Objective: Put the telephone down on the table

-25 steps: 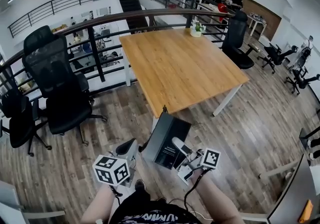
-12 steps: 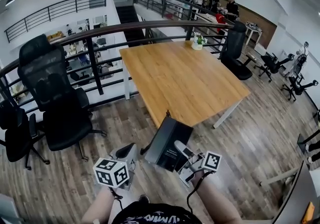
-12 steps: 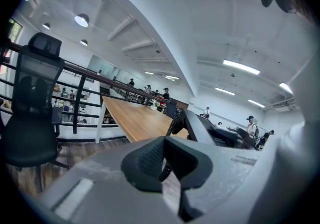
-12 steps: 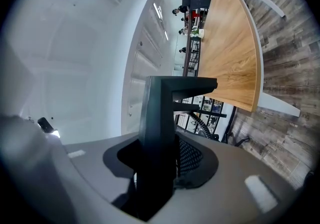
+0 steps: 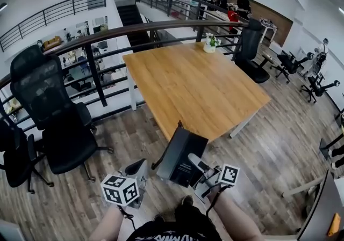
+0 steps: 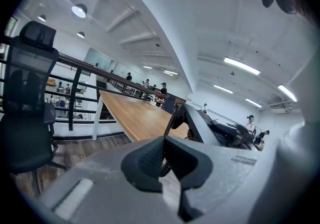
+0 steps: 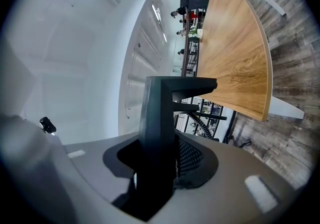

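Black telephone [image 5: 181, 154] clamped in right tool [image 7: 160, 158] — aloft over the floor [image 5: 134, 127], just short of the near corner of the wooden table [image 5: 193, 81], left tool [image 6: 167, 163] narrowly parted — coiled cord [image 6: 173, 118] in its gap

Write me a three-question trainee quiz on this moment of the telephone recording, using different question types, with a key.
1. True or false: the telephone already rests on the wooden table.
2. What holds the telephone? A. the right gripper, shut on it. B. a bare hand. C. nothing, it lies on the floor.
3. Fill in: near the table's far edge stands a small ____.

Key: 1 false, it is held in the air in front of the table's near corner. 2 A. 3 potted plant.
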Demonstrator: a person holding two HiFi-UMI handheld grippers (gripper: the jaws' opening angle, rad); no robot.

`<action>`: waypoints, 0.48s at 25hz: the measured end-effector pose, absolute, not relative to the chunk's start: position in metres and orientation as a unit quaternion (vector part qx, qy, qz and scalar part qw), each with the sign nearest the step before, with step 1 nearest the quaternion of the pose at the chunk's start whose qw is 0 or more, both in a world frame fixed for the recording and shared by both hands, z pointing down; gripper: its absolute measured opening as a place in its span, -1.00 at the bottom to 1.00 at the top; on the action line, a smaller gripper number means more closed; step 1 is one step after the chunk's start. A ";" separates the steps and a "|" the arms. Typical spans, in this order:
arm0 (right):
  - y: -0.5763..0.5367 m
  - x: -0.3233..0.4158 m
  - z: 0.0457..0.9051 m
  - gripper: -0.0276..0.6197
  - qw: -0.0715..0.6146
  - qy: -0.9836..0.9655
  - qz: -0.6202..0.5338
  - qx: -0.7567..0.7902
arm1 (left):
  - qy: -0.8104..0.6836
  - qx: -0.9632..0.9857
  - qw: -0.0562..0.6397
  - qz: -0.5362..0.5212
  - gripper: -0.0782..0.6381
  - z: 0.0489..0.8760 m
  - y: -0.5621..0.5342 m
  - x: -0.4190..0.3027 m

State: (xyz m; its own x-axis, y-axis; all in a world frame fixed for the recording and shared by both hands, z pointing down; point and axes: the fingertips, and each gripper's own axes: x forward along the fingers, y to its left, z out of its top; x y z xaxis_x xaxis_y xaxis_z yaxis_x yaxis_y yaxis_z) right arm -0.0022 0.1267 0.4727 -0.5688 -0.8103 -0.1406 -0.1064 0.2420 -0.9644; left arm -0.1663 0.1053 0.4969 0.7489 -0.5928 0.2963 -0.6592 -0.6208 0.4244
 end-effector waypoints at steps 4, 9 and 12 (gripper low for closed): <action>0.098 0.005 0.479 -0.42 0.341 0.708 -0.532 -0.316 | -0.357 0.893 0.265 0.066 -0.78 0.505 0.081 -0.165; 0.040 0.028 0.482 -0.42 0.340 0.714 -0.535 -0.298 | -0.378 0.885 0.265 0.063 -0.78 0.506 0.034 -0.149; 0.005 0.046 0.483 -0.42 0.332 0.719 -0.540 -0.285 | -0.393 0.878 0.265 0.064 -0.77 0.507 0.006 -0.131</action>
State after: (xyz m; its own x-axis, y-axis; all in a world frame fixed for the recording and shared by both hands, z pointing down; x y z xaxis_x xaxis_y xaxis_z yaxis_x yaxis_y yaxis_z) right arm 0.0462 0.0054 0.4832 -0.6176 -0.7679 -0.1700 -0.0504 0.2543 -0.9658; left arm -0.1311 0.0059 0.5072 0.6831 -0.6560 0.3211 -0.7241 -0.5505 0.4156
